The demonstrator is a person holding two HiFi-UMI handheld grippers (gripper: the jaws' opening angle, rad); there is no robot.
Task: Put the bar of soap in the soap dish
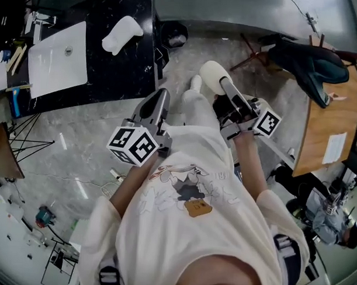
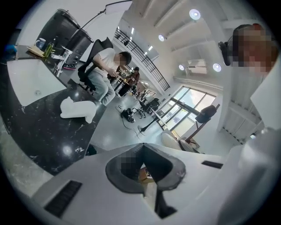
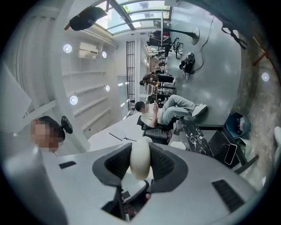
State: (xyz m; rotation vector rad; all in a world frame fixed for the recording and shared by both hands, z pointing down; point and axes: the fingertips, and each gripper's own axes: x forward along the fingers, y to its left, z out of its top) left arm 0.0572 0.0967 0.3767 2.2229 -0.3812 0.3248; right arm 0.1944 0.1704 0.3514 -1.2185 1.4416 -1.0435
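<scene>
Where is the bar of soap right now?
The bar of soap is held between the right gripper's jaws; in the head view it sits upper centre, over the marbled floor, right of the black counter.

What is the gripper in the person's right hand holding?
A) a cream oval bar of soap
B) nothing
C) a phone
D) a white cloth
A: the right gripper view shows the cream bar of soap pinched upright between the two jaws of the right gripper.
</scene>
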